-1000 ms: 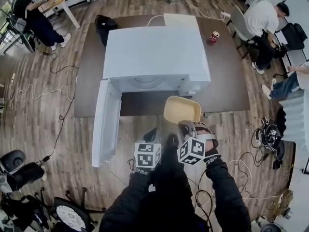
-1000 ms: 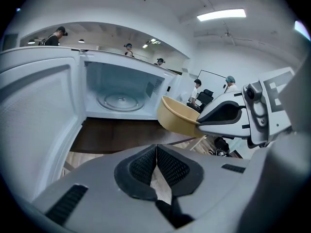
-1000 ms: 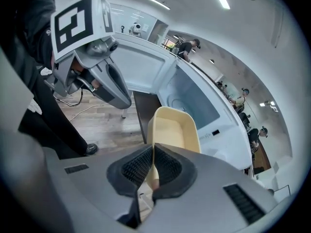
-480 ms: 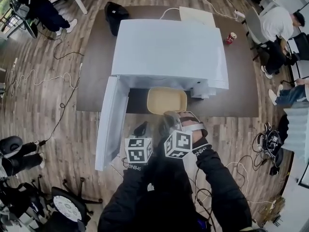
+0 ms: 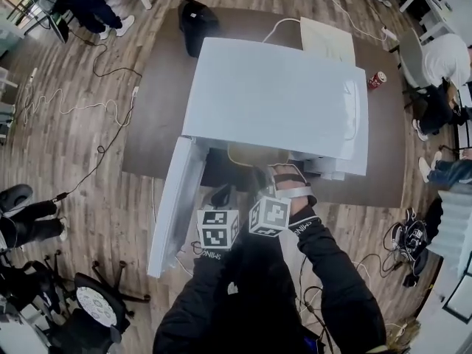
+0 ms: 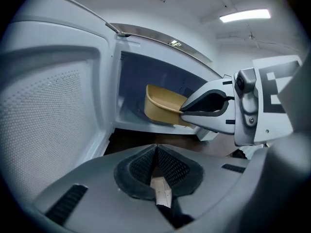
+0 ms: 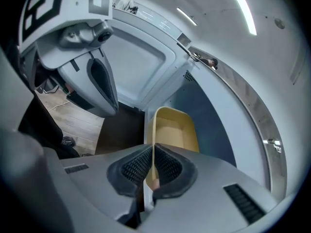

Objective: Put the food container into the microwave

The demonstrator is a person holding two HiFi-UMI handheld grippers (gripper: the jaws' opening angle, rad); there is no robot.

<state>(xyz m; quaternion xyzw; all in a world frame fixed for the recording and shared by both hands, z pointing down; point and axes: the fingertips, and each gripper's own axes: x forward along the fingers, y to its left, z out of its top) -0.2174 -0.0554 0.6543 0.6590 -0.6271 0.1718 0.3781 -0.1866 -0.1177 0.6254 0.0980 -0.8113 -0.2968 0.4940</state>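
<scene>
A white microwave (image 5: 276, 98) stands on a dark table (image 5: 158, 109), its door (image 5: 175, 205) swung open to the left. My right gripper (image 5: 267, 181) is shut on the near rim of a tan food container (image 5: 254, 155). The container's far part is under the microwave's top edge, inside the cavity mouth. In the right gripper view the pads (image 7: 165, 166) pinch the container's wall (image 7: 175, 130). My left gripper (image 5: 221, 195) is beside it on the left, shut and empty, pointing at the cavity. From the left gripper view the container (image 6: 163, 106) hangs just above the cavity floor.
A red can (image 5: 377, 80), a black bag (image 5: 195, 17) and a pale sheet (image 5: 328, 39) lie on the table behind the microwave. People sit at the edges of the room. Office chairs (image 5: 96, 308) and cables (image 5: 81, 102) are on the wooden floor.
Both grippers have moved forward toward the microwave. The container went from in front of the table's edge into the cavity mouth, still gripped by the right gripper.
</scene>
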